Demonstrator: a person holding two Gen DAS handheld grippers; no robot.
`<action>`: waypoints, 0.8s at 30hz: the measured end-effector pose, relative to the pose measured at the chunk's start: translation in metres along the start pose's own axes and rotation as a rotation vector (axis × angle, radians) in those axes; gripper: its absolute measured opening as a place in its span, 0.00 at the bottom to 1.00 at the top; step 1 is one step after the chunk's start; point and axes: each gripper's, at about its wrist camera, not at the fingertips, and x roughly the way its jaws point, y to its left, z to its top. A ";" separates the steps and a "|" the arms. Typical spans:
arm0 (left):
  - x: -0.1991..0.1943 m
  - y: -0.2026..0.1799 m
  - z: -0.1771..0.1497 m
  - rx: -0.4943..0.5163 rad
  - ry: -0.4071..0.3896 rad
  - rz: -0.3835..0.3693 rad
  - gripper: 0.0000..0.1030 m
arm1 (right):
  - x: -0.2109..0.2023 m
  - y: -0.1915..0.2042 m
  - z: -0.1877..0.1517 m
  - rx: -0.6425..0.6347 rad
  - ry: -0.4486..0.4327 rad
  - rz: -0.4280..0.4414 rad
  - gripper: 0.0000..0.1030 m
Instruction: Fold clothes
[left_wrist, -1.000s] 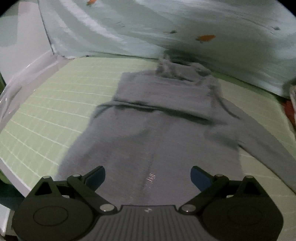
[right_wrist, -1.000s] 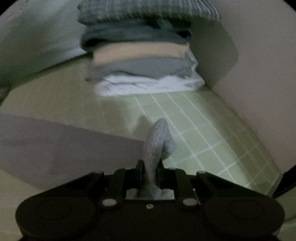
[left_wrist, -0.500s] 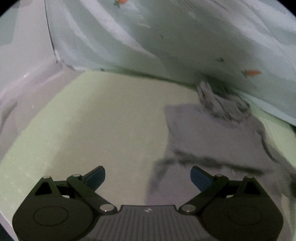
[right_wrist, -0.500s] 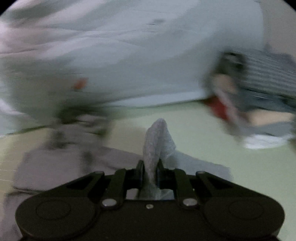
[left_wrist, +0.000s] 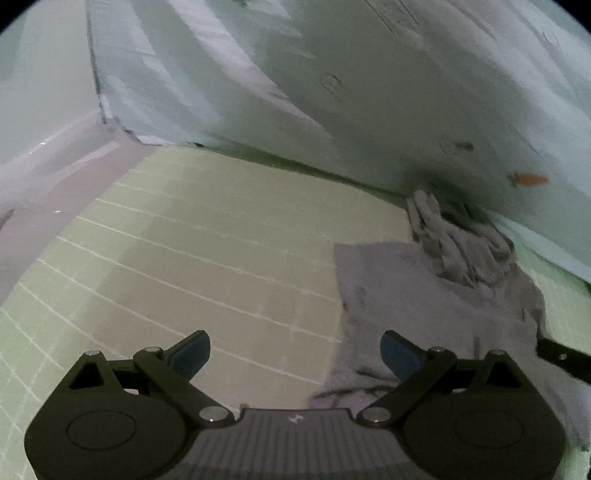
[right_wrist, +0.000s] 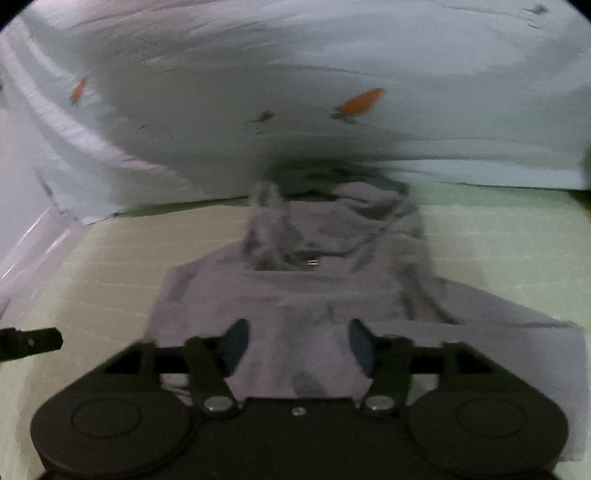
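Note:
A grey turtleneck sweater (right_wrist: 295, 288) lies flat on the pale green grid mat (left_wrist: 184, 258), its bunched collar (left_wrist: 454, 240) toward the back wall. In the left wrist view the sweater (left_wrist: 424, 302) fills the right side, and my left gripper (left_wrist: 295, 352) hangs open over the mat at the sweater's left edge. My right gripper (right_wrist: 295, 343) is open just above the sweater's body, with a folded-in sleeve (right_wrist: 498, 325) lying to its right. Nothing is between either pair of fingers.
A light blue sheet with small orange carrot prints (right_wrist: 362, 101) hangs behind the mat. A pale wall (left_wrist: 37, 147) borders the mat on the left. The right gripper's black body (left_wrist: 561, 358) shows at the left wrist view's right edge, the left gripper's black body (right_wrist: 29, 343) at the right wrist view's left edge.
My right gripper swung left with the sleeve across the sweater and opened, letting it go. My left gripper moved left off the sweater's body toward its left edge.

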 end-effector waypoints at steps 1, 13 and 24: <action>0.002 -0.006 -0.001 0.011 0.010 -0.012 0.95 | -0.004 -0.009 -0.002 0.024 0.003 -0.019 0.70; 0.027 -0.118 -0.002 0.315 0.082 -0.192 0.95 | -0.056 -0.144 -0.060 0.447 0.032 -0.301 0.73; 0.074 -0.183 -0.010 0.398 0.186 -0.281 0.54 | -0.055 -0.177 -0.083 0.548 0.051 -0.394 0.73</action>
